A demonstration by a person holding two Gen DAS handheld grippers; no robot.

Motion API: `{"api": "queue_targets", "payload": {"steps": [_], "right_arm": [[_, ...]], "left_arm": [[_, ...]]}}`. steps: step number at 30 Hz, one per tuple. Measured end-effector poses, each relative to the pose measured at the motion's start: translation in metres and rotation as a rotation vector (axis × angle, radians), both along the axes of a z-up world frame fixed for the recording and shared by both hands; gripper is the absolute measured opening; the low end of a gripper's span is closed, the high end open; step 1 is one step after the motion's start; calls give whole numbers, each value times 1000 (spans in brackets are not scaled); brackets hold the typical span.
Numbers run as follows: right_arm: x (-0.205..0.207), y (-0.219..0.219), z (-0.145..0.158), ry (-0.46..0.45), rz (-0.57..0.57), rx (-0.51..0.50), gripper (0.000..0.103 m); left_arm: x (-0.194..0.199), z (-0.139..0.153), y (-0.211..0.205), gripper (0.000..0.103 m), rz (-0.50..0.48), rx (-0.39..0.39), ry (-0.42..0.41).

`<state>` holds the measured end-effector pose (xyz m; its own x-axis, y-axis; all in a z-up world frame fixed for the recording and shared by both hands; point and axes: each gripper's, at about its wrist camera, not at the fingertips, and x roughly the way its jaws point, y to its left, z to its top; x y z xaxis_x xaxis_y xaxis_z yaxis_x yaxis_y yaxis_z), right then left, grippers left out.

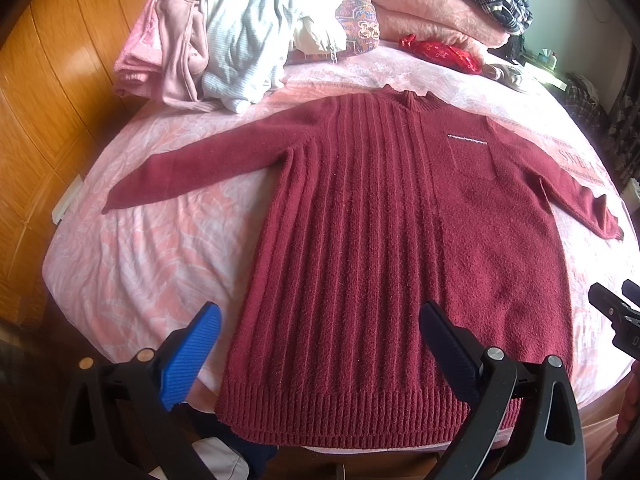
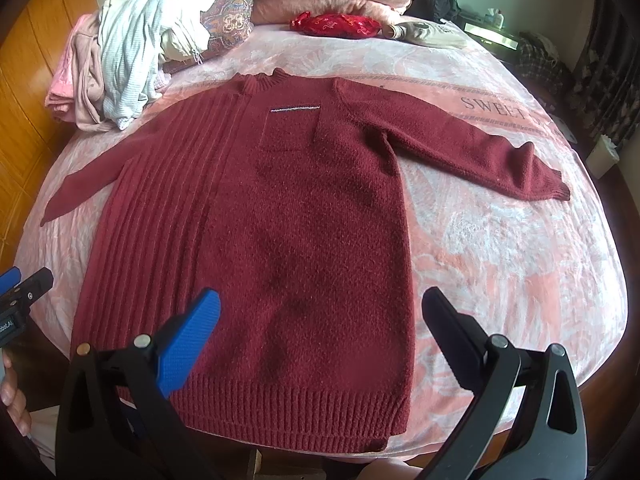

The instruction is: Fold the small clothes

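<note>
The dark red sweater (image 1: 380, 216) lies flat and face up across the bed (image 1: 152, 248), sleeves spread toward 9 and 3 o'clock, ribbed hem at 6 o'clock by the bed's near edge. The left gripper (image 1: 320, 334) hangs above the hem with its fingers (image 1: 192, 356) spread wide, holding nothing; the right gripper (image 2: 320, 320) hovers likewise, fingers (image 2: 188, 344) apart and empty.

Likely trouble: the hem sits just at the mattress edge, so a careless tug toward 6 o'clock could drag the knit off the bed. The fuzzy, thick fabric may also bunch if only one layer is pinched, leaving a crooked fold.

The clothes pile (image 1: 224, 40) crowds 11 o'clock, near the left sleeve; the red pouch (image 2: 334, 24) sits at 12. Open bedding lies toward 3 and 4 o'clock in the right view
</note>
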<state>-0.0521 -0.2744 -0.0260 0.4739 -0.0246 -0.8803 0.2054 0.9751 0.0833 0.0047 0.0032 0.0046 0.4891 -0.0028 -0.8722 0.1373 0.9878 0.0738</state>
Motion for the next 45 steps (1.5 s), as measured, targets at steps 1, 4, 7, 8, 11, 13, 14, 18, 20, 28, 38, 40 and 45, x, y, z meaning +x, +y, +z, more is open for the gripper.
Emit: {"api": "queue_targets", "payload": {"steps": [1, 4, 7, 8, 11, 13, 14, 18, 20, 28, 38, 40, 45], "right_arm": [[0, 0, 0, 0, 0, 0, 100], [1, 0, 0, 1, 2, 1, 100], [1, 0, 0, 1, 2, 2, 100], [1, 0, 0, 1, 2, 2, 100], [1, 1, 0, 1, 3, 3, 100], [1, 0, 0, 1, 4, 4, 100], [1, 1, 0, 0, 4, 4, 100], [1, 1, 0, 0, 5, 3, 100], [1, 1, 0, 0, 5, 5, 100], [1, 0, -1, 3, 3, 11, 100], [6, -15, -3, 23, -19, 47, 100], [12, -31, -3, 37, -55, 46, 100], [35, -104, -9, 93, -231, 43, 100]], "left_arm": [[0, 0, 0, 99, 0, 1, 0], [0, 0, 0, 99, 1, -1, 1], [0, -1, 0, 99, 1, 1, -2], [0, -2, 1, 99, 2, 0, -1], [0, -3, 1, 99, 1, 0, -1], [0, -3, 1, 99, 2, 0, 1], [0, -3, 1, 99, 4, -1, 2], [0, -4, 2, 99, 5, -1, 0], [1, -4, 2, 99, 5, -1, 0], [1, -3, 1, 99, 5, -2, 1], [7, -3, -5, 99, 4, 5, 7], [13, -2, -12, 99, 6, 12, 6], [38, -4, -32, 99, 11, 23, 20]]}}
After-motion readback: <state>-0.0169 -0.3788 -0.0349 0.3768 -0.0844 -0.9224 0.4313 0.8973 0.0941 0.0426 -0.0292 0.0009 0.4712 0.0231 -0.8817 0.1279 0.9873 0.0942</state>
